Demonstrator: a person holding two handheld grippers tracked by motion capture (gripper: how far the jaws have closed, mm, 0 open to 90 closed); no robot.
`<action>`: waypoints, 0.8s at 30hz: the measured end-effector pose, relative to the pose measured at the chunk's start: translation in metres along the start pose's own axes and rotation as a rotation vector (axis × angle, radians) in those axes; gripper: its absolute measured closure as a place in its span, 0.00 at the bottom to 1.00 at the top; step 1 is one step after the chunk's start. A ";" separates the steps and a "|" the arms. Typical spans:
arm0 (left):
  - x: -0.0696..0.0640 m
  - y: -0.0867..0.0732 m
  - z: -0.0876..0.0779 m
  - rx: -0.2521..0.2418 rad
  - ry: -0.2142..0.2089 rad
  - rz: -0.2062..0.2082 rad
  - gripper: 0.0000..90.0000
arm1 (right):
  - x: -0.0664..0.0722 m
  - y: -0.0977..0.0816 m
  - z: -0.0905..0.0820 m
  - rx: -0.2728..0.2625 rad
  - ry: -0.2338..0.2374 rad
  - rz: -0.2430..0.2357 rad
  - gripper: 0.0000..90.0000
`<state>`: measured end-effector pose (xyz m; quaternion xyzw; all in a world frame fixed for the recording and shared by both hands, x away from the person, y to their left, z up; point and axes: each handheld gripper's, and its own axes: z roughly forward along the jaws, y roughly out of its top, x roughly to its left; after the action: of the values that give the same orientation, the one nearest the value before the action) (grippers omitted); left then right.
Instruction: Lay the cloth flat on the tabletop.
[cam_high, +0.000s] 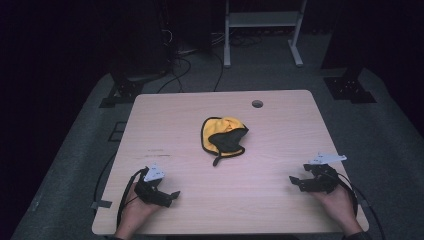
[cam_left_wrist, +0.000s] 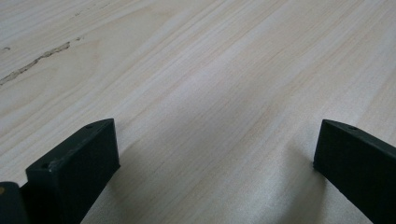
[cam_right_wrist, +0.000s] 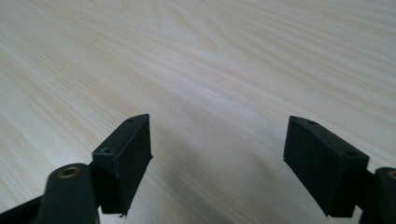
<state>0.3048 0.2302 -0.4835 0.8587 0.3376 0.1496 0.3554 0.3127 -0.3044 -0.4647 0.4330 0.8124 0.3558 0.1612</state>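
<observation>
high view: yellow-black cloth (cam_high: 224, 137) mid-table, between left tool (cam_high: 169, 196) and right tool (cam_high: 296, 183)

table (cam_high: 280, 150) | yellow-black cloth (cam_high: 224, 136) mid-table | white stand (cam_high: 262, 20) behind

A cloth (cam_high: 224, 135) lies on the table (cam_high: 280, 125) near its middle, slightly toward the far side. A round hole (cam_high: 257, 104) sits in the table beyond it, to the right. The left hand-held gripper (cam_high: 170, 197) rests at the near left, the right hand-held gripper (cam_high: 295, 183) at the near right, both well apart from the cloth.
</observation>
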 end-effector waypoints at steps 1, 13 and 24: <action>0.000 0.000 0.000 0.000 0.000 0.000 0.00 | 0.000 0.000 0.000 0.000 0.000 0.000 0.26; 0.000 0.000 0.000 0.000 -0.001 0.001 0.00 | 0.016 0.031 0.009 -0.044 0.097 -0.047 0.44; 0.000 0.000 0.000 0.003 -0.001 0.001 0.00 | 0.033 0.058 0.029 -0.067 0.186 -0.071 0.51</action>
<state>0.3049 0.2303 -0.4833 0.8594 0.3373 0.1490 0.3541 0.3443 -0.2428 -0.4415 0.3632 0.8264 0.4155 0.1120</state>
